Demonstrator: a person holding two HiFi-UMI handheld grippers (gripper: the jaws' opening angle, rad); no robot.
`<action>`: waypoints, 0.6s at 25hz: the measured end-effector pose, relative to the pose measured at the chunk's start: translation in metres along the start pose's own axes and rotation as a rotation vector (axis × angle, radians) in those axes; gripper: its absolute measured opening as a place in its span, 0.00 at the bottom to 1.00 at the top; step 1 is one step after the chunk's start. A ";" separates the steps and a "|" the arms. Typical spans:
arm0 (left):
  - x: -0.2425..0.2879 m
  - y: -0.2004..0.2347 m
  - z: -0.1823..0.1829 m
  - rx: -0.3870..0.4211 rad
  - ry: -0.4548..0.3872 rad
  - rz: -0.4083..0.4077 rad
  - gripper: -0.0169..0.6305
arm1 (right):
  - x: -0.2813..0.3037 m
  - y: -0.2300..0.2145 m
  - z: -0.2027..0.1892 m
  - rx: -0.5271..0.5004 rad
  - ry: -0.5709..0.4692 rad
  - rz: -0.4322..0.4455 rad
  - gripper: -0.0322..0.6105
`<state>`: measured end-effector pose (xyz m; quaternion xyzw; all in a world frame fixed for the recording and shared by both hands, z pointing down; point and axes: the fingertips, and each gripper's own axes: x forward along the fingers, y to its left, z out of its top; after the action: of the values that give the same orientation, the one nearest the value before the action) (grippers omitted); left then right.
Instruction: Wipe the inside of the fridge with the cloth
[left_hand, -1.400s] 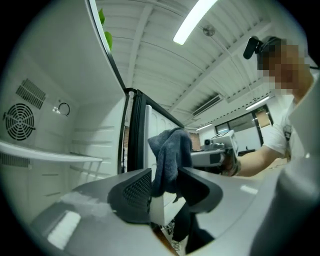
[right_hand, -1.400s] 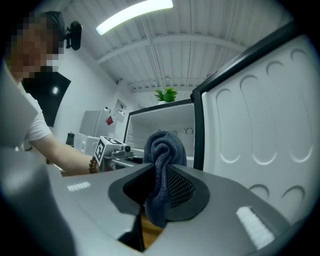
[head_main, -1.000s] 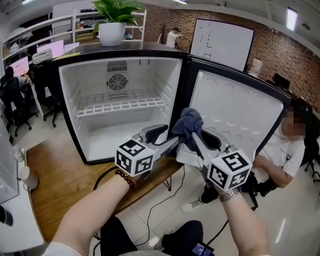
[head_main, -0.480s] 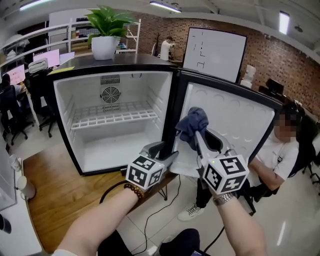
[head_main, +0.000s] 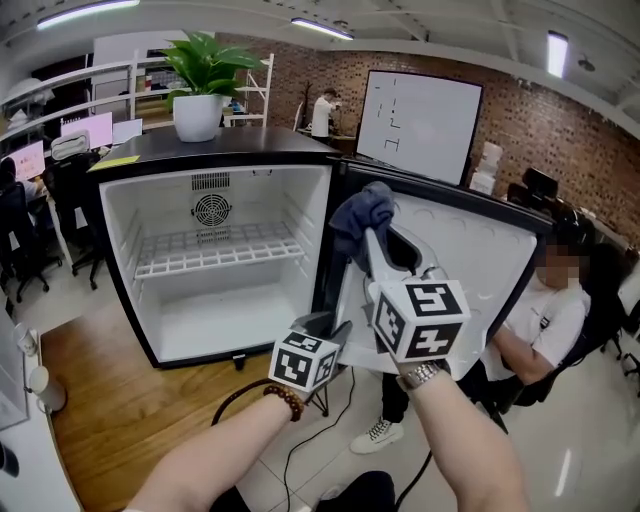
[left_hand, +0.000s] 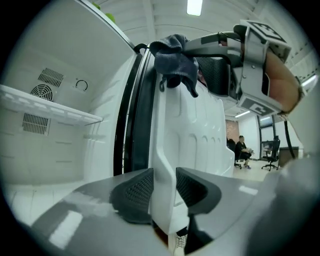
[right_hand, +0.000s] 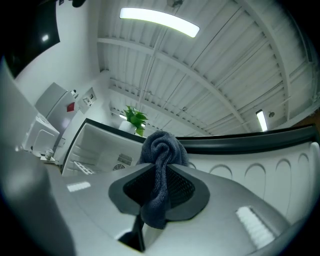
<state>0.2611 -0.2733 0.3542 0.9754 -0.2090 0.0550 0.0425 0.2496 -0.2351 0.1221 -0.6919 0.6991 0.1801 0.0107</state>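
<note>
Cloth (head_main: 362, 215), dark blue and bunched into a soft knot, sits just above the centre of the head view, against the upper edge of the open door (head_main: 480, 250). The right gripper (head_main: 372, 234) pinches it: in the right gripper view both pads are clamped on a twisted fold, with the rest of the fabric bulging above the jaw tips and a short tail hanging below them. This gripper is raised and tilted upward, its marker cube just right of the picture's centre.

The left gripper (head_main: 333, 328) is lower, in the lower middle of the head view, at the bottom edge of the door. In the left gripper view the white lower edge of the door stands between its pads, and both pads lie against it; these jaws have just been closing.

The fridge (head_main: 250, 200) fills the left half of the head view, with a white interior, one wire shelf (head_main: 215, 250) across the middle and a round fan vent (head_main: 210, 208) in the back wall. The cloth is outside the cabinet, right of its opening. A potted plant (head_main: 200, 85) stands on top of the fridge. A seated person (head_main: 540, 320) is at the right edge, behind the door.
</note>
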 end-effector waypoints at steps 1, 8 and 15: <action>0.001 0.000 0.000 -0.007 -0.001 -0.002 0.25 | 0.004 0.000 0.001 -0.002 0.004 -0.008 0.15; 0.000 0.000 -0.001 -0.037 -0.006 -0.017 0.23 | 0.017 -0.008 -0.002 -0.012 0.051 -0.087 0.15; -0.001 0.001 0.000 -0.052 -0.007 -0.017 0.23 | 0.013 -0.023 -0.003 -0.021 0.072 -0.146 0.15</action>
<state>0.2602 -0.2737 0.3540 0.9759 -0.2021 0.0458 0.0677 0.2717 -0.2477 0.1163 -0.7471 0.6449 0.1611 -0.0087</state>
